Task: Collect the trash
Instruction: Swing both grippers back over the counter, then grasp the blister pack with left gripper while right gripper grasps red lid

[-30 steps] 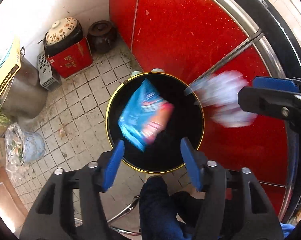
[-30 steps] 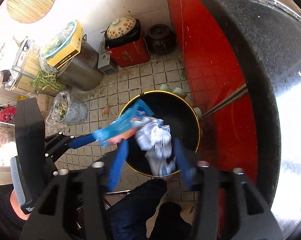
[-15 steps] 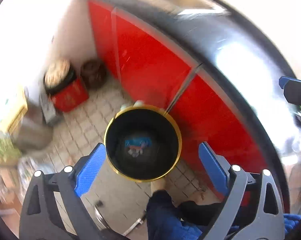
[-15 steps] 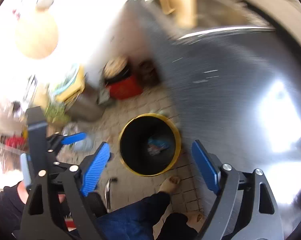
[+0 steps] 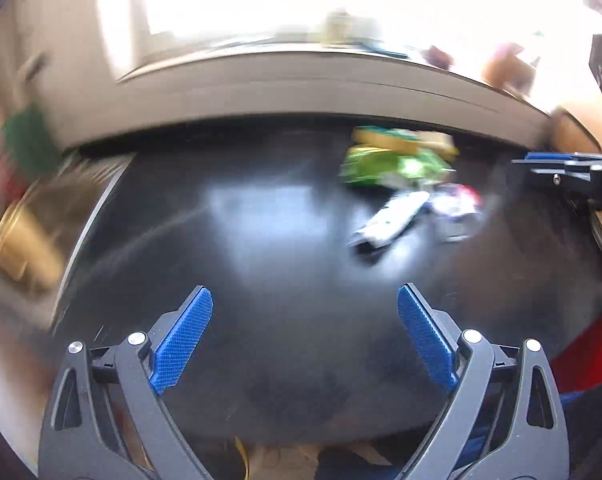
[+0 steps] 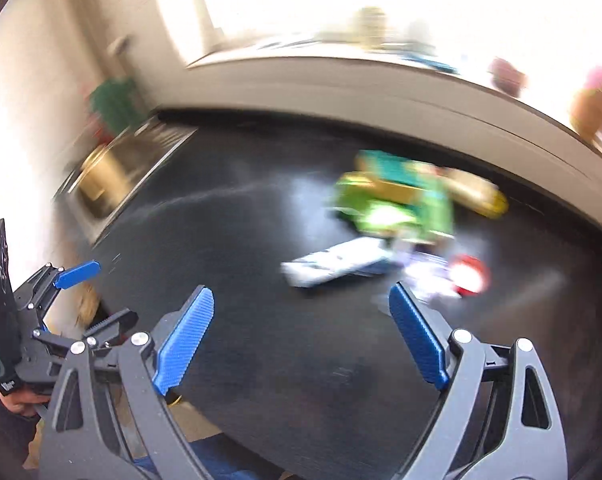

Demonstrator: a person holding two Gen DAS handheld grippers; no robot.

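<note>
Both views are blurred by motion and look down on a black countertop (image 5: 261, 240). A pile of trash lies at its far right: a green wrapper (image 5: 393, 164), a white packet (image 5: 389, 220) and a small white-and-red piece (image 5: 457, 208). In the right wrist view the same green wrapper (image 6: 397, 204), white packet (image 6: 337, 266) and red-and-white piece (image 6: 467, 278) lie just beyond the fingers. My left gripper (image 5: 305, 332) is open and empty, short of the pile. My right gripper (image 6: 301, 332) is open and empty too. The bin is out of view.
A steel sink (image 6: 113, 184) with a brass-coloured object sits at the counter's left end. A pale window ledge (image 5: 301, 84) with blurred items runs behind the counter. Red cabinet front (image 5: 581, 356) shows at lower right below the counter edge.
Both grippers let the blue packet and the white wad fall into the yellow-rimmed bin, opened wide, then rose and swung from the bin up to the black countertop.
</note>
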